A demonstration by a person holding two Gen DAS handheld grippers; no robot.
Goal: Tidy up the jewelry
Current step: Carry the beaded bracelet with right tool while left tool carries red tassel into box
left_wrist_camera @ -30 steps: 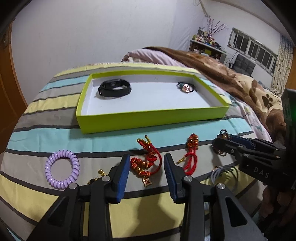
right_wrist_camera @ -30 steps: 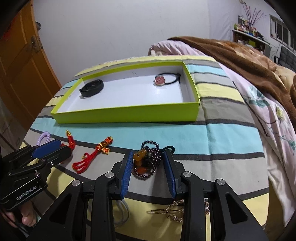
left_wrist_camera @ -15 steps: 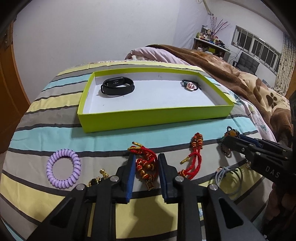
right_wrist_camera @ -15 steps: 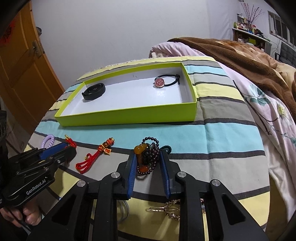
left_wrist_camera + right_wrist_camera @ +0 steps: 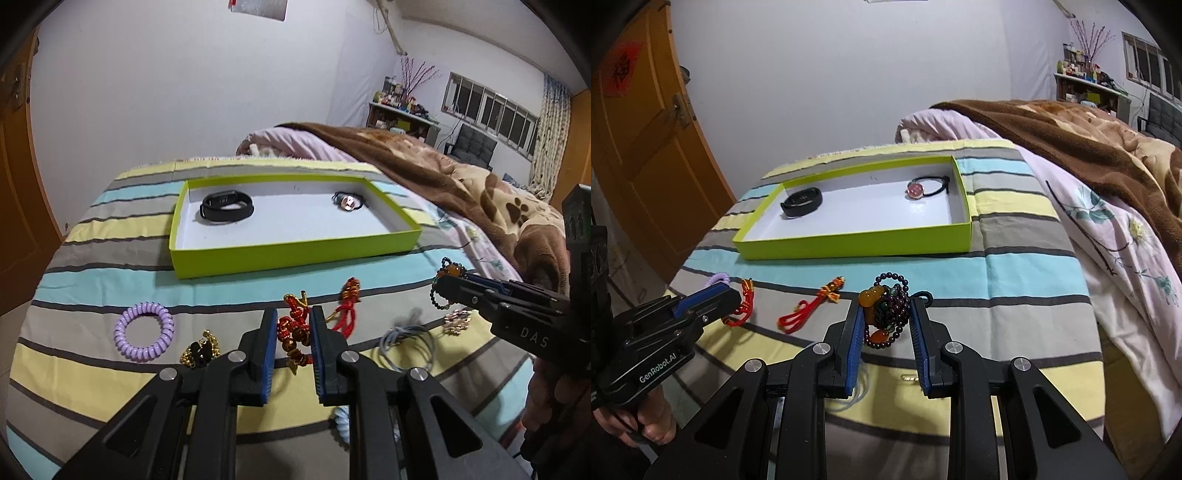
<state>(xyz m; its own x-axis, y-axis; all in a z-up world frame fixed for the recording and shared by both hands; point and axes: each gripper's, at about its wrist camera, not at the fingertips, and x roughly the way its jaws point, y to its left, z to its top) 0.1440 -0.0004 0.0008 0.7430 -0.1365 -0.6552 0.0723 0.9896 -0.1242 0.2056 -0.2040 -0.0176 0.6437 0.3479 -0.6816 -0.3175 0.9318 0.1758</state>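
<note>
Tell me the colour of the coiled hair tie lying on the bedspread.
Lilac purple: the coiled hair tie shows best in the left wrist view.

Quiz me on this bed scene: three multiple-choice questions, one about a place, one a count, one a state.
1. Where is the black wristband?
A. inside the green box
B. on the bedspread beside the purple coil tie
C. on the brown blanket

2. How many items lie in the green box?
A. one
B. two
C. four

3. The bead bracelet is:
A. lying in the box
B. hanging on the door
C. gripped by the right hand-held gripper

Answers:
1 A, it rests on the box's white floor.
2 B, only the wristband and the pink-bead hair tie.
3 C, both blue pads press its sides.
</note>
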